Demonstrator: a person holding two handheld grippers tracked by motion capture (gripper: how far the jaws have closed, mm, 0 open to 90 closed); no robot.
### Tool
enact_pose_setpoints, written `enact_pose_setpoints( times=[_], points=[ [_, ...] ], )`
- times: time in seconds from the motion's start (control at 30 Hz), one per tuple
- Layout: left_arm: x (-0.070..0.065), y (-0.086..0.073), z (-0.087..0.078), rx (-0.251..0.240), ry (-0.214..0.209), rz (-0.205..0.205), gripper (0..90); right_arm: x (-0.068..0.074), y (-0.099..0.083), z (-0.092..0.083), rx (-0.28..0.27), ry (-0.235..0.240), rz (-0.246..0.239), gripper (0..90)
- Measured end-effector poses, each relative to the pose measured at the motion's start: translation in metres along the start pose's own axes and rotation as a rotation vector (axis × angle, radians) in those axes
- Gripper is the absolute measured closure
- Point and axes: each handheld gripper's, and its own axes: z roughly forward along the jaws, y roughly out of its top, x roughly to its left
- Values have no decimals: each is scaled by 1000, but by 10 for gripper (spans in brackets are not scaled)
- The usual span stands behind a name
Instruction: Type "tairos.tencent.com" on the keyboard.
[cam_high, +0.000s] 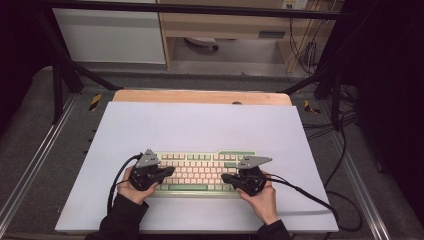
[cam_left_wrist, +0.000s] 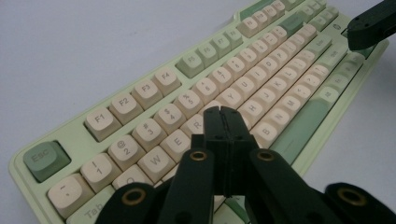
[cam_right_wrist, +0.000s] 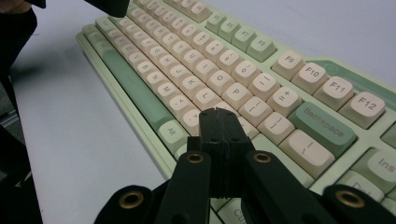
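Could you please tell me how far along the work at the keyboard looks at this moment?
Done: the keyboard lies flat on the white mat, and both grippers are shut and brought over it. In hand: the left gripper hovers over the keys near R and T, the right gripper near L and the keys beside it. Whether either tip touches a key I cannot tell. Left: the key pressing itself, probably; nothing shows how much has been typed.

one keyboard (cam_high: 200, 172), one white mat (cam_high: 200, 125), two claws

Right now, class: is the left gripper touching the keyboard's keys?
Cannot tell. In the left gripper view the shut left gripper hides the keyboard keys beneath its tips, showing neither contact nor gap.
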Motion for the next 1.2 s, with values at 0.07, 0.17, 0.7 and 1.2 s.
enact_pose_setpoints(
  times=[0.07, 0.17, 0.7, 1.2],
  points=[
    [0, 3, 1, 1, 2, 3, 899, -1, -1, 0, -3, -1, 3, 900],
    [0, 6, 5, 1, 3, 0, 899, 0, -2, -1, -4, 2, 0, 900],
    [-2, 12, 34, 34, 22, -1, 899, 0, -2, -1, -7, 4, 1, 900],
    [-6, 10, 48, 48, 27, 24, 899, 0, -2, -1, -7, 5, 4, 900]
  ],
)
